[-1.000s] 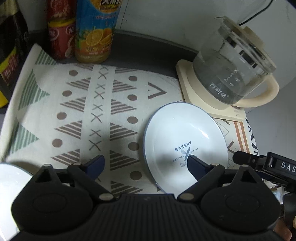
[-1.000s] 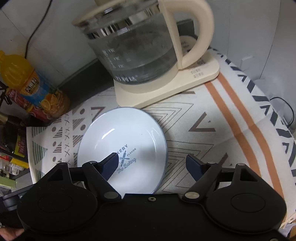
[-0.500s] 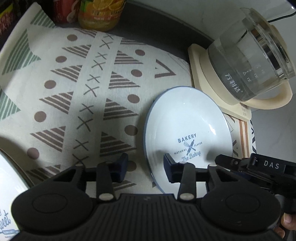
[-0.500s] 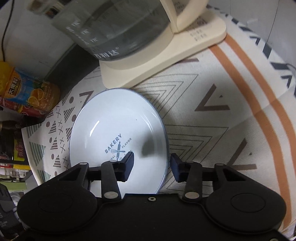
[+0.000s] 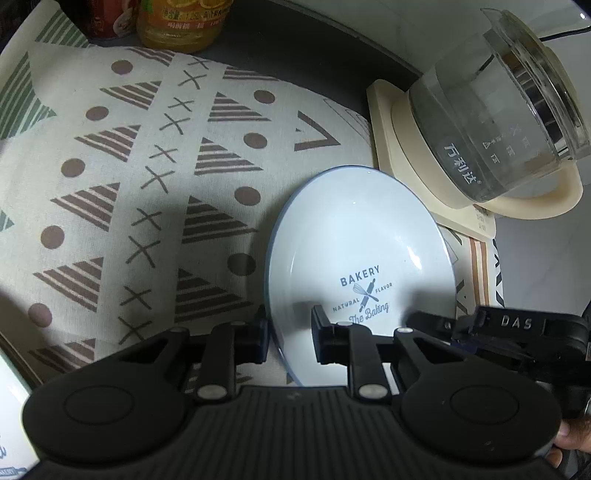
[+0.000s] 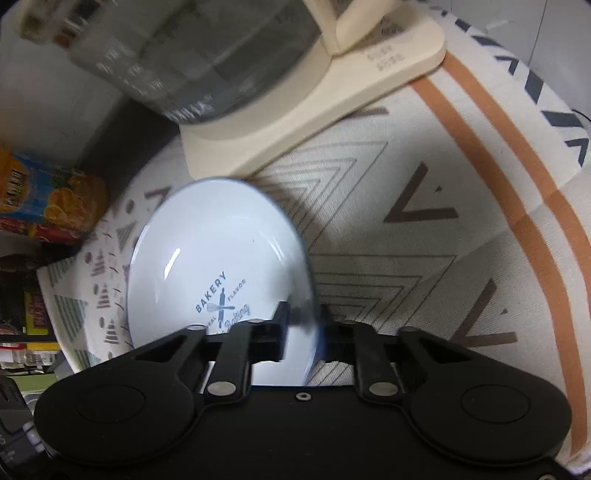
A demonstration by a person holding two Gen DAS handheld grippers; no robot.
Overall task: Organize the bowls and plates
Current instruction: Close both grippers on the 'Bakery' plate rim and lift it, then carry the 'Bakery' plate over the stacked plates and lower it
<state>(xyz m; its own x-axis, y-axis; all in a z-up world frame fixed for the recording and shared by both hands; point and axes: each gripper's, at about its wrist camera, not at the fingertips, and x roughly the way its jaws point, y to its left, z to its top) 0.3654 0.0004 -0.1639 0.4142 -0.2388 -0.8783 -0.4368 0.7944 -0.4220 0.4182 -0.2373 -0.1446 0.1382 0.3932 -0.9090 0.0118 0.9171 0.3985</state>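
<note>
A white plate with a blue rim and "BAKERY" print (image 5: 360, 258) lies on the patterned cloth; it also shows in the right wrist view (image 6: 218, 266). My left gripper (image 5: 290, 338) is closed down on the plate's near-left rim, one finger under and one over. My right gripper (image 6: 303, 332) is closed on the plate's near-right rim the same way. The right gripper's body (image 5: 517, 332) shows at the right of the left wrist view. Part of a second white dish (image 5: 9, 424) sits at the lower left edge.
A glass kettle on a cream base (image 5: 491, 125) stands just behind the plate, also in the right wrist view (image 6: 229, 55). An orange juice bottle (image 5: 184, 26) and a red can (image 5: 107, 22) stand at the back left. The patterned cloth (image 5: 129, 184) covers the table.
Both grippers have moved forward and down and closed from wide open onto opposite sides of the plate's near rim. The right wrist view is blurred by motion.
</note>
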